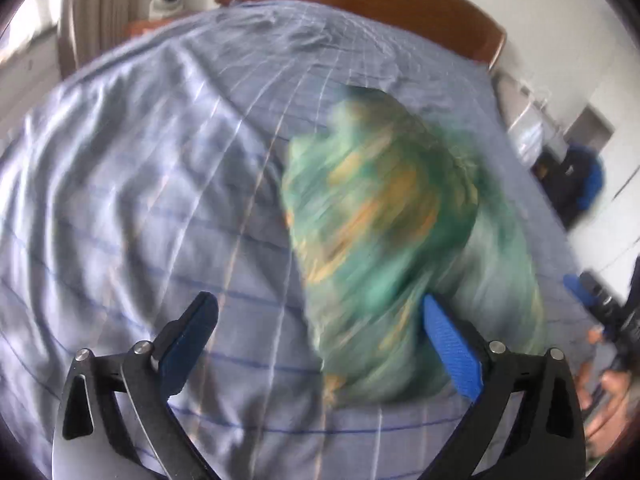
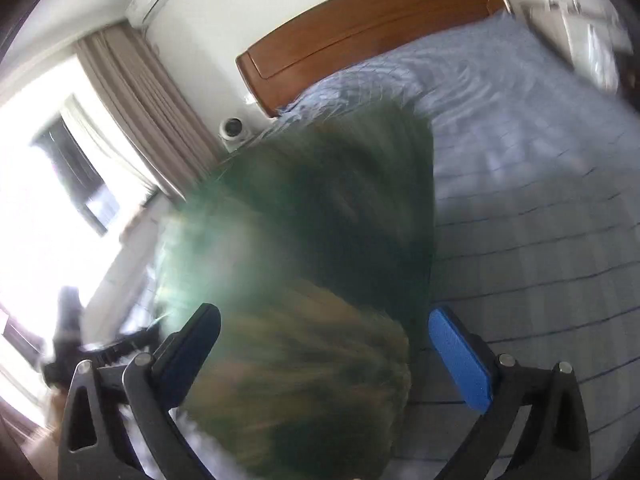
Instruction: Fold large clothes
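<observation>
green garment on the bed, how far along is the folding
Done: nothing looks folded. The green garment with orange print shows as a blurred, bunched heap on the blue checked bed sheet.
In hand: neither gripper holds it. The left gripper and right gripper both stand wide open, though in the right wrist view cloth lies between the fingers.
Left: spreading it flat, then every fold.

Blurred green garment point(image 1: 384, 240) on bedsheet point(image 1: 140, 200), beyond spread left gripper point(image 1: 320, 340).

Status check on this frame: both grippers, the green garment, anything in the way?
Left gripper open, right gripper open, neither clamping cloth. Green garment bunched on the bed sheet, blurred, unfolded. Nothing else on the sheet.
</observation>
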